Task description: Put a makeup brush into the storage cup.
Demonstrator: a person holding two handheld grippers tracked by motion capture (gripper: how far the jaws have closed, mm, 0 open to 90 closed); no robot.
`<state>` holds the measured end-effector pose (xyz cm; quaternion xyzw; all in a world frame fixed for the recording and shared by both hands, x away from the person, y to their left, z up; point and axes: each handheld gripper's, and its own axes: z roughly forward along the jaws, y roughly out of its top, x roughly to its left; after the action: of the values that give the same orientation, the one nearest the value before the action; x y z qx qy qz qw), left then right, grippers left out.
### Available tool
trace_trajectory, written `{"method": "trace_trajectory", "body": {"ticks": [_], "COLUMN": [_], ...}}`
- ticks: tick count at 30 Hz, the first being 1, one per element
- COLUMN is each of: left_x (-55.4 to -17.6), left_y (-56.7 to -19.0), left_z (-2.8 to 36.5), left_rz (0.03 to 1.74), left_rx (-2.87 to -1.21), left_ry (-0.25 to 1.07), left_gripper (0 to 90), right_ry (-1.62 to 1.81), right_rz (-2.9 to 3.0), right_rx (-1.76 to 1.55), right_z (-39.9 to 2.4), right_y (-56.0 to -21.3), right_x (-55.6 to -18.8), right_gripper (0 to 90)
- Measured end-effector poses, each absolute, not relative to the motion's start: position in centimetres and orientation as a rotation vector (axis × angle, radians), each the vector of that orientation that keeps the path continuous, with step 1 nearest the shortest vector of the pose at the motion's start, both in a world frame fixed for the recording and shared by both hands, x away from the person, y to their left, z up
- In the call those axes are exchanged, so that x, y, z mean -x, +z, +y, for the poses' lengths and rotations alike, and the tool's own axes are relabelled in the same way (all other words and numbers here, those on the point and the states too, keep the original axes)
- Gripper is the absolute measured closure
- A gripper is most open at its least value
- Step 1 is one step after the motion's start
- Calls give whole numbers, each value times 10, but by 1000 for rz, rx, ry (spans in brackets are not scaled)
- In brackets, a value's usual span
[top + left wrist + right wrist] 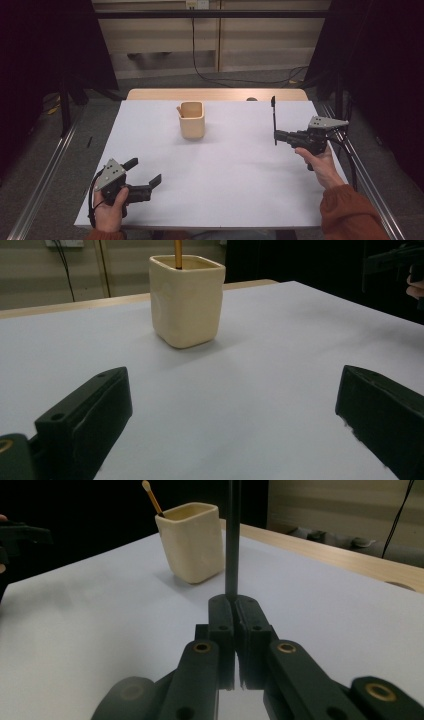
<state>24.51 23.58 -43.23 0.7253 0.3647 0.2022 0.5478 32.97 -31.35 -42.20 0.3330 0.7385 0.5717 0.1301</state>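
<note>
Right tool [275, 135] clamped together on a thin dark pen [273, 120], gripped near the lower end and held upright above the right side of the white counter [225, 170]. Seen along the jaws in the right gripper view, pen [232, 535] rising straight from the closed tips. Judged light, stiff and smooth; liable to pivot or slip between the pads if knocked, so best taken low on the shaft as here, leaving a long free length above the grip.

Left tool [145, 177] held with jaws well apart and nothing between them, hovering low near the front left of the counter.

Cream square cup [192, 120] stood toward the far middle, well apart from both tools, with an orange pencil [151, 499] leaning in one corner of it. Looked heavy enough to stay put, yet possibly ceramic and breakable; narrow mouth, partly taken.

Wide bare surface lay between pen and cup. Right edge of the counter fell close beside the right hand [320, 162]; wooden strip ran along the far edge.
</note>
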Motion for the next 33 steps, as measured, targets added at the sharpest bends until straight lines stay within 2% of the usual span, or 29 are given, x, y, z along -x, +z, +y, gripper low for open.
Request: {"method": "trace_trajectory", "body": {"ticks": [16,33], "left_x": [-246,-249], "left_y": [-427,-419], "left_z": [233,210], "left_rz": [847,781], "left_rx": [-1712,-1714], "left_ry": [496,430], "left_gripper": [12,10], "right_ry": [1753,1790], "right_rz": [2133,2154], "right_rx": [-886,-831], "right_z": [-292,-271], "right_y": [-412,-408], "right_x": [-313,-305], "right_gripper": [863,863]}}
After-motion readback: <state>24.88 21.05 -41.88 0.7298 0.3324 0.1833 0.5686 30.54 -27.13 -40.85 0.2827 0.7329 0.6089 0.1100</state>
